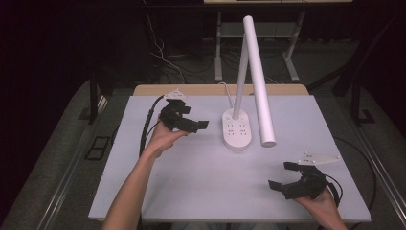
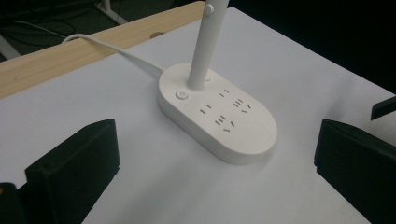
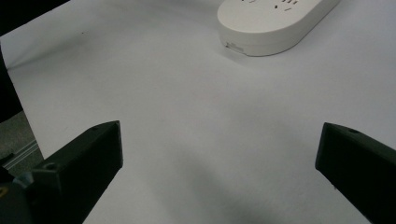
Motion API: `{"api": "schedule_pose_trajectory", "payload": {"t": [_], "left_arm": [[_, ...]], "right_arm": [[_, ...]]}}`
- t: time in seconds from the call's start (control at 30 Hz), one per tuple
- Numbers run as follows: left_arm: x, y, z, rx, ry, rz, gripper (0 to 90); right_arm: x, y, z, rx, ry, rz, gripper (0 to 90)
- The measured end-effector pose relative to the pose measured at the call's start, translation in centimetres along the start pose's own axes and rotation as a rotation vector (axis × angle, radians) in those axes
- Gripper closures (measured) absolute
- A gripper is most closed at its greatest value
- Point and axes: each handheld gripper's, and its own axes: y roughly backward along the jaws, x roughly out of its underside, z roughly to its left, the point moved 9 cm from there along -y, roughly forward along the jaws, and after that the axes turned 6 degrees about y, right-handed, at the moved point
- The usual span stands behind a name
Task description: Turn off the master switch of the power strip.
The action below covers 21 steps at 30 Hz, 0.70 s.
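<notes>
A white desk lamp stands mid-table on an oval base (image 1: 237, 130) with built-in sockets; its stem (image 1: 241, 72) rises from the base and its long head (image 1: 260, 81) slopes down to the right. My left gripper (image 1: 193, 118) hovers just left of the base, open and holding nothing. In the left gripper view the base (image 2: 219, 116) and its round button (image 2: 181, 94) lie between and beyond the wide-apart fingers (image 2: 74, 163). My right gripper (image 1: 282, 175) is open and empty near the front right corner. In the right gripper view the base (image 3: 275, 21) lies far ahead.
The lamp's white cord (image 2: 116, 49) runs back over the wooden table edge (image 1: 210, 89). A white sheet (image 1: 201, 182) covers the tabletop. Cables and desk legs (image 1: 218, 52) stand on the dark floor behind. The other gripper's tip (image 2: 384, 107) shows at right.
</notes>
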Motion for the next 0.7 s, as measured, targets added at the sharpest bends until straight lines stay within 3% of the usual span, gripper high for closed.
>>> {"api": "schedule_pose_trajectory", "payload": {"t": [0.4,0.7], "left_arm": [[2.4,4.4,-0.9,0.004,-0.012,-0.042,0.0],[5.7,6.4,-1.6,-0.004,-0.031,-0.059,0.0]], "right_arm": [[0.0,0.0,0.0,0.004,0.005,0.001,0.2],[0.1,0.0,0.0,0.007,0.002,0.004,0.2]]}}
